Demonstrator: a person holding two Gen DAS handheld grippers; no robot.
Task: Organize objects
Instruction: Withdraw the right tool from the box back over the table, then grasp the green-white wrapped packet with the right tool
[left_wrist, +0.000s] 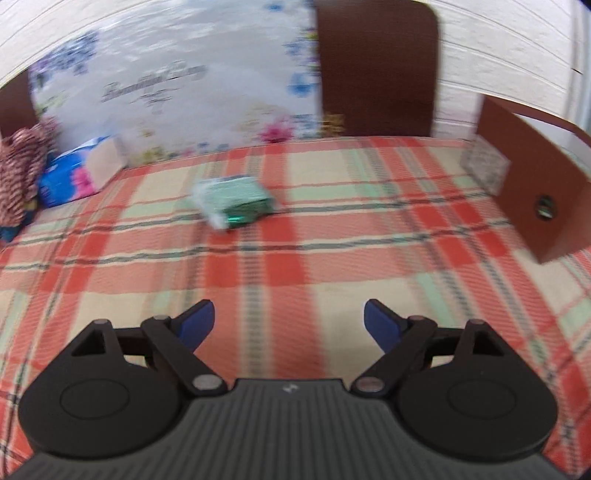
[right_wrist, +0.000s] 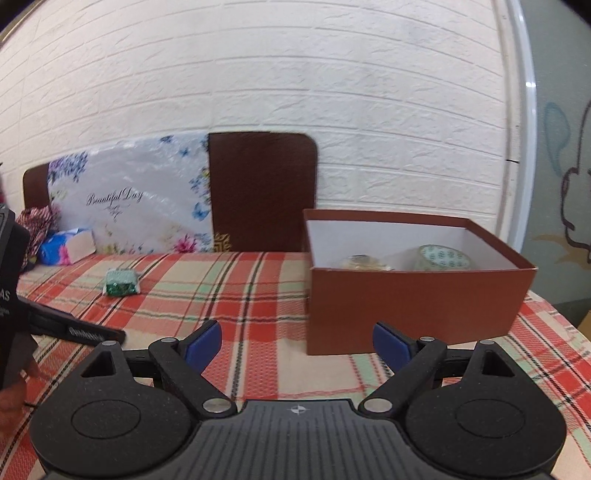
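Tablecloth: red, cream and pale green plaid with thin dark lines.
Box: reddish-brown outside, white inside.
Small packet: pale green wrap, shiny darker green end.
Tape roll: clear, with a green dotted pattern on white.
Chair back: dark brown.
Floral board: white with blue, purple and pink flowers, dark script.
Tissue pack: blue and pink.
Cloth: red-and-white striped.
Wall: white brick pattern.
Fingertips: blue pads on black gripper arms.

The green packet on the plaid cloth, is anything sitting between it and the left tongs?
Nothing visible. The left tongs are open and empty, and only bare plaid tablecloth lies between them and the green packet. The brown box stands off to the right, and the blue tissue pack sits far left, both outside that path.
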